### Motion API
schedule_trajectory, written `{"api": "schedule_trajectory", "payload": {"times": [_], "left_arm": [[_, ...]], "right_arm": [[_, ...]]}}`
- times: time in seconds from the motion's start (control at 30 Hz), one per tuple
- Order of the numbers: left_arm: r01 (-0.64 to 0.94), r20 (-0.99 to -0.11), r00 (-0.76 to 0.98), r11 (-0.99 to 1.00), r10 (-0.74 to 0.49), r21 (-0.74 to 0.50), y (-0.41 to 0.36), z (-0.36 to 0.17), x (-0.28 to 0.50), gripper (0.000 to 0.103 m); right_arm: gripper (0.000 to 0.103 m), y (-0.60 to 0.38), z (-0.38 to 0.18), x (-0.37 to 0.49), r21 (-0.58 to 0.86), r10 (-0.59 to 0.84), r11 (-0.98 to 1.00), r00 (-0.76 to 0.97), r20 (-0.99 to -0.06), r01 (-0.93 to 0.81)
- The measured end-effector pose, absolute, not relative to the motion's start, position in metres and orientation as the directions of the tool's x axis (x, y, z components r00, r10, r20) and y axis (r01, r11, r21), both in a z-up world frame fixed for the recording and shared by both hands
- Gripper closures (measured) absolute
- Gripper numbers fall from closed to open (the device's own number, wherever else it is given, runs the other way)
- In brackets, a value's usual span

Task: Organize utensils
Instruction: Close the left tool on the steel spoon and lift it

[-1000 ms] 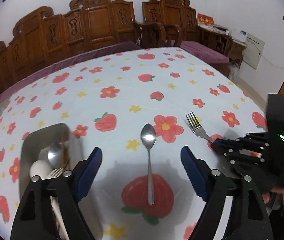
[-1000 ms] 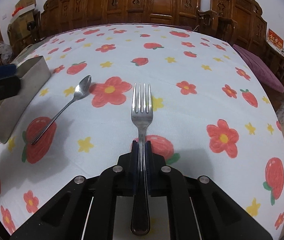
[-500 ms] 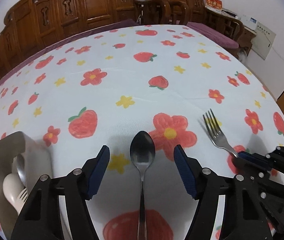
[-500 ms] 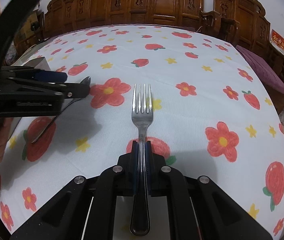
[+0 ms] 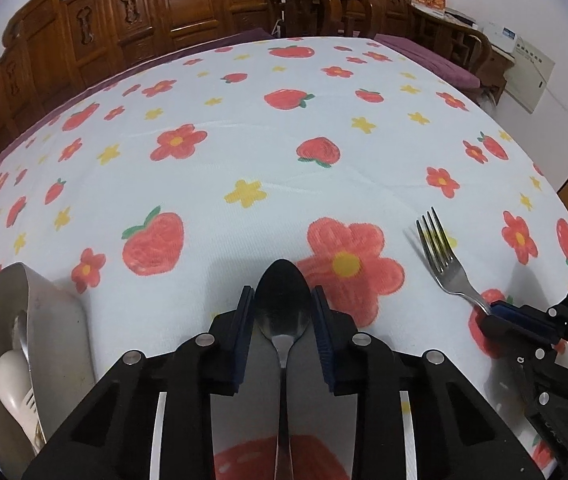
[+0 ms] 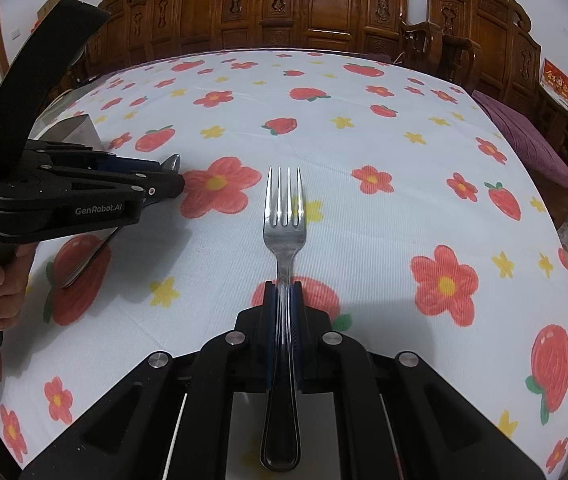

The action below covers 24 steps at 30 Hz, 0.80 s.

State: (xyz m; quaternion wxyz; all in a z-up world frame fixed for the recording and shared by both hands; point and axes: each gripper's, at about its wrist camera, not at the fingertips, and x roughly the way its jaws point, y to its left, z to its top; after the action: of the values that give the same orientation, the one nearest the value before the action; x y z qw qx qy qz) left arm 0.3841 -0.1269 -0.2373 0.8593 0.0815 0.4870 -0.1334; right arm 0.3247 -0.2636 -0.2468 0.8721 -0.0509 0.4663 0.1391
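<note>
A steel spoon (image 5: 283,304) lies on the flowered tablecloth. My left gripper (image 5: 283,300) has its blue pads closed against both sides of the spoon's bowl; it also shows in the right wrist view (image 6: 164,180), low over the cloth. My right gripper (image 6: 283,292) is shut on the neck of a steel fork (image 6: 284,216), tines pointing away; the fork shows in the left wrist view (image 5: 442,260) too, held by the right gripper (image 5: 492,312).
A steel utensil bin (image 5: 44,344) at the left holds a white spoon (image 5: 12,380) and other utensils. Carved wooden chairs (image 6: 304,12) ring the table's far edge. The cloth (image 5: 284,140) beyond the spoon is bare.
My left gripper moved forward along the spoon and its jaws closed in from wide open onto the spoon's bowl. The right gripper stayed still, holding the fork.
</note>
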Motion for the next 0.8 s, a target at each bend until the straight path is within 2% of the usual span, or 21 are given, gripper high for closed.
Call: {"api": "schedule_trajectory", "payload": {"times": [0.2, 0.8], "left_arm": [[0.311, -0.847, 0.504, 0.950, -0.172, -0.008, -0.121, -0.228, 0.372, 0.077], [0.316, -0.736, 0.629, 0.947, -0.251, -0.054, -0.099, -0.149, 0.318, 0.077]], "right_arm": [[0.094, -0.262, -0.247, 0.323, 0.052, 0.207, 0.954, 0.525, -0.825, -0.295], [0.094, -0.242, -0.209, 0.292, 0.083, 0.282, 0.939, 0.609, -0.741, -0.333]]}}
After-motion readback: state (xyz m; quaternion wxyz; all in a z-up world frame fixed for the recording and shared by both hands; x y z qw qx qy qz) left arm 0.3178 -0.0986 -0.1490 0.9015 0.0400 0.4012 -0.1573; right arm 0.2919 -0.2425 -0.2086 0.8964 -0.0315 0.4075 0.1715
